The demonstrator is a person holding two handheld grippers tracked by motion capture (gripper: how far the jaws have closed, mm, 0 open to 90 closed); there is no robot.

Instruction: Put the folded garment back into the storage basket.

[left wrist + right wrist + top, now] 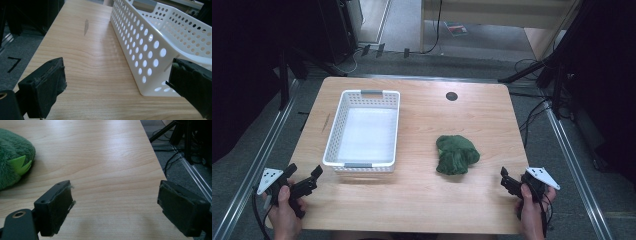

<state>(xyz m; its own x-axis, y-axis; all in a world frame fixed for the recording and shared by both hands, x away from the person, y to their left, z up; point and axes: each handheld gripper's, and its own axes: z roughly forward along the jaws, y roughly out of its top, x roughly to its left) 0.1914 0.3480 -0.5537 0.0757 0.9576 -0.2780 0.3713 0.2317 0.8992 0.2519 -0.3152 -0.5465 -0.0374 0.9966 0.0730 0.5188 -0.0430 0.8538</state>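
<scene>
While both grippers gape — one basket [363, 129], one green plush [456, 154]

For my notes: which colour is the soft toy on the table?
Dark green plush toy, with a lighter yellow-green spike; the right gripper view shows it best.

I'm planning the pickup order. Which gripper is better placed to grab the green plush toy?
Probably the right gripper: the green plush toy lies on its side of the table, just ahead of its open jaws. The left gripper sits beyond the white basket.
</scene>
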